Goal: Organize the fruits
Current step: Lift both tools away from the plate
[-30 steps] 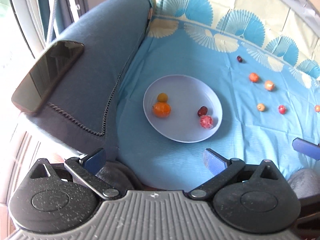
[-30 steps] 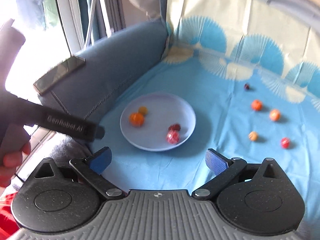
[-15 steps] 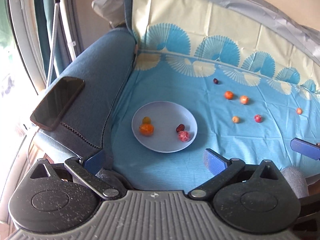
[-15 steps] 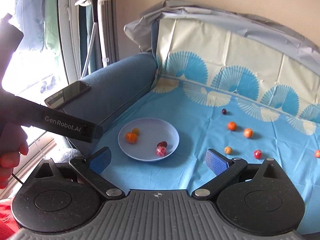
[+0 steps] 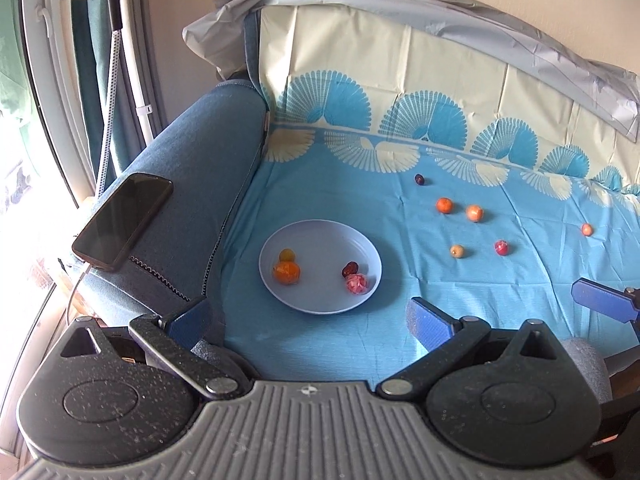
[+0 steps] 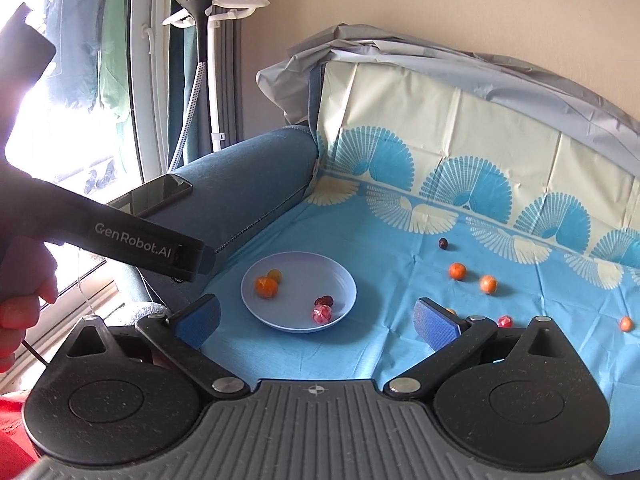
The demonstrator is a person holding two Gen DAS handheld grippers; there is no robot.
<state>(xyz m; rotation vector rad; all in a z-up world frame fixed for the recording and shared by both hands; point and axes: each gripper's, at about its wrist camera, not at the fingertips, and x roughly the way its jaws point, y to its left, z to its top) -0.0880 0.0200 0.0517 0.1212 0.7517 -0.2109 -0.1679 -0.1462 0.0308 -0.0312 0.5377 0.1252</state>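
Hovering with jaws spread wide and empty, left gripper (image 5: 308, 318) and right gripper (image 6: 318, 318) face the lavender plate (image 5: 320, 236) ahead; six loose fruits lie right-forward on blue cloth (image 5: 400, 216).

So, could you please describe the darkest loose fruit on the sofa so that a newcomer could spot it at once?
Start at the round pale lilac plate on the blue patterned sofa cover. To its right, six small fruits lie loose on the cover. The small dark purple fruit lies farthest back, nearest the fan-pattern border, and is the only loose one that is neither orange nor red.

open cloth (image 5: 360, 336) before plate (image 5: 372, 280)
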